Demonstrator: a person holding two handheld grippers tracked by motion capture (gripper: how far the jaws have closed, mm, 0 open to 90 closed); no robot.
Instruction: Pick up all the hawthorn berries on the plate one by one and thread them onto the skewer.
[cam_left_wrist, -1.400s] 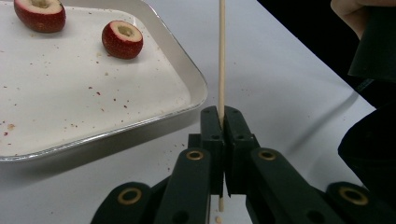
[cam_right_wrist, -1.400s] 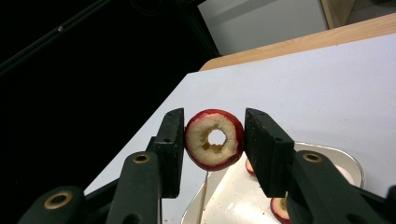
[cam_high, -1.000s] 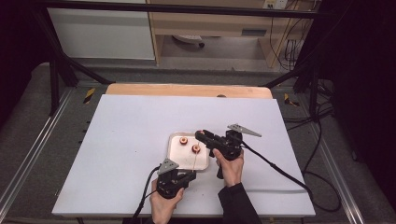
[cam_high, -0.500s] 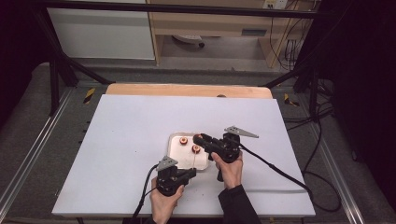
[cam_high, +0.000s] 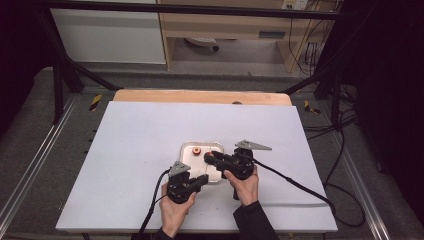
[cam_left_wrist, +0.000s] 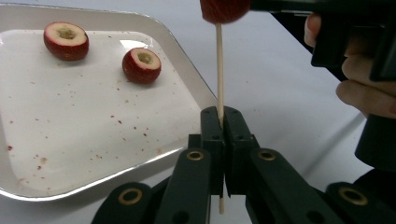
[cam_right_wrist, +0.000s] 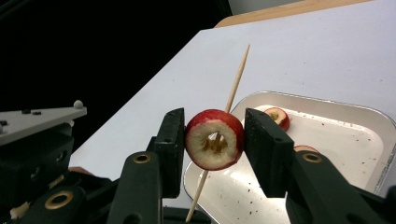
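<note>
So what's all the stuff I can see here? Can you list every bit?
Table: one, white top with a wooden far edge, under everything.
Tray: one, white with a silvery rim, middle of the table.
Loose fruits: two, red, cored, lying apart in the tray.
Skewered fruit: one, red, cored, on the stick.
Stick: one, pale wood, running through that fruit.
Left gripper: one, black, shut on the stick.
Right gripper: one, black, shut on the skewered fruit.
Hands: two, each holding a gripper.
</note>
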